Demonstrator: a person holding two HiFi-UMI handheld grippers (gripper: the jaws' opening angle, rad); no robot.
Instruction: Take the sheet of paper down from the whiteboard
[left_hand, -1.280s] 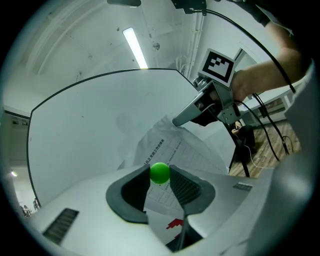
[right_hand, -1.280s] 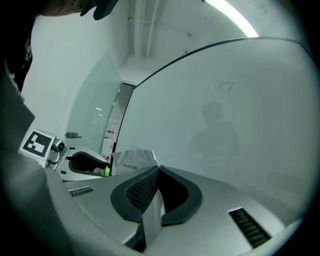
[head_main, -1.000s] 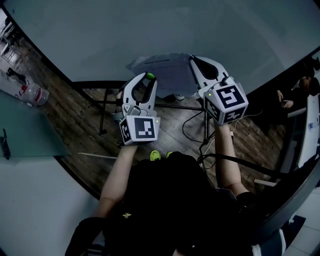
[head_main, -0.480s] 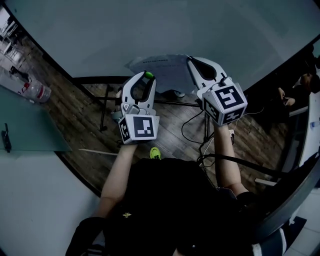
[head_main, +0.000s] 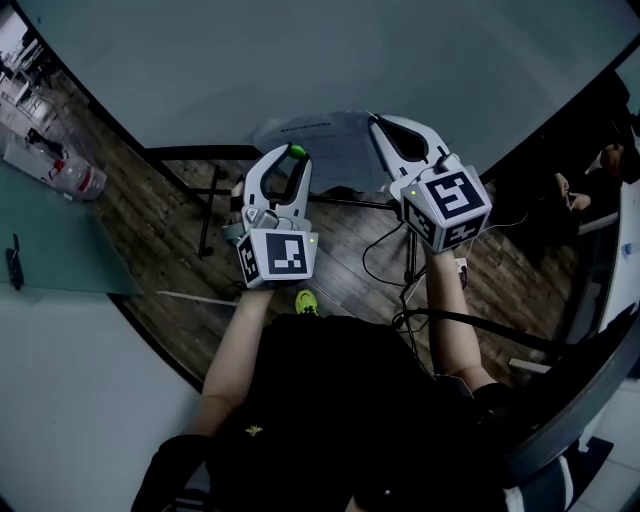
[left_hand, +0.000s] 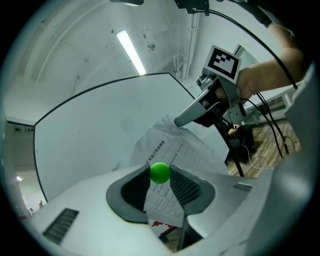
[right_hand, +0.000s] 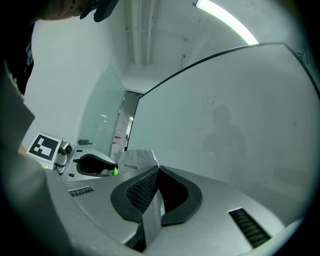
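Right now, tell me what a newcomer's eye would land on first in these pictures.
A bright green ball pinched between the fingers of the left gripper stands out at the head view's centre. Beside it, the right gripper is shut on a crumpled printed sheet of paper, low in front of the big pale whiteboard.

We see the sheet of paper (head_main: 325, 140), white, crumpled and printed with lines of text and a table, held in front of the lower edge of the whiteboard (head_main: 300, 60), a broad blank panel with a dark rim. One edge is pinched in the closed right tongs (head_main: 383, 132). The rest bulges toward the left tongs (head_main: 295, 160), which clamp a small green ball (head_main: 297, 152); we cannot tell whether the sheet touches the board.
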